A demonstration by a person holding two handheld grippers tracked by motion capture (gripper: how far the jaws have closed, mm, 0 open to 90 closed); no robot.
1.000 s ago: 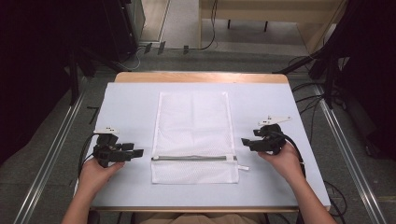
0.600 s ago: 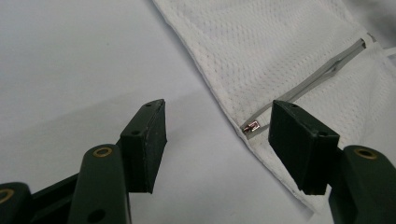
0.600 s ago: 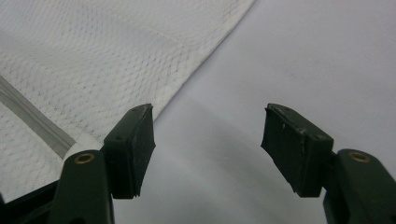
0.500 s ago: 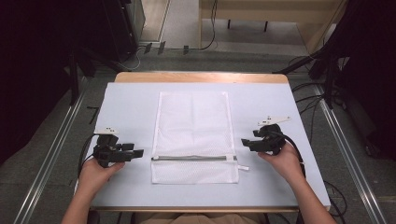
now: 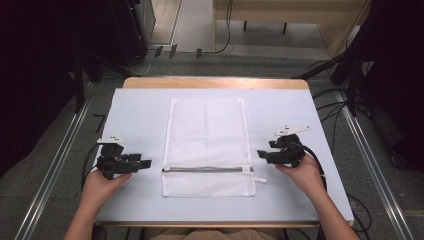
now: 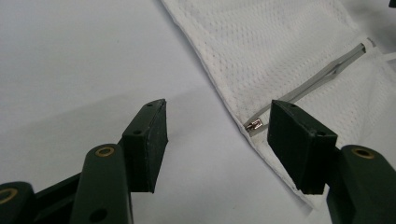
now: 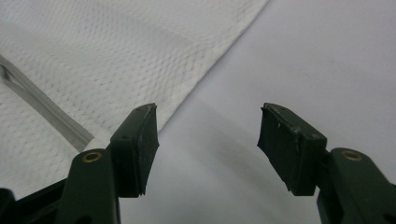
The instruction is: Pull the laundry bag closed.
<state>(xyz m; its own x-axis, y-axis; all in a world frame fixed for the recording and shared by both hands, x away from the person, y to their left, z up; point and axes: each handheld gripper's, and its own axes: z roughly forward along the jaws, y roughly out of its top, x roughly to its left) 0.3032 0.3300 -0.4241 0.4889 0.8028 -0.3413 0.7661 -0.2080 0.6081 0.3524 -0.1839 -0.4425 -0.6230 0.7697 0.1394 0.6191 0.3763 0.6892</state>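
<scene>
White mesh bag (image 5: 207,145) lies flat at mid-table (image 5: 140,115), long side running away from the person, grey zip (image 5: 207,169) across it near the front edge. Zip looks closed; its metal end (image 6: 254,124) sits at the bag's L edge, white pull tab (image 5: 259,178) sticks out past the R edge.

L gripper (image 5: 145,163) rests on the table just L of the bag, level w/ the zip, held by L hand (image 5: 102,185). Jaws spread wide, nothing between them; in the L gripper view they frame bare table and the bag's edge by the zip end.

R gripper (image 5: 261,153) sits just R of the bag, a bit above zip level, in R hand (image 5: 302,175). Jaws also released, wide apart, empty; bag edge (image 7: 205,70) lies ahead of its one jaw, not touching.
</scene>
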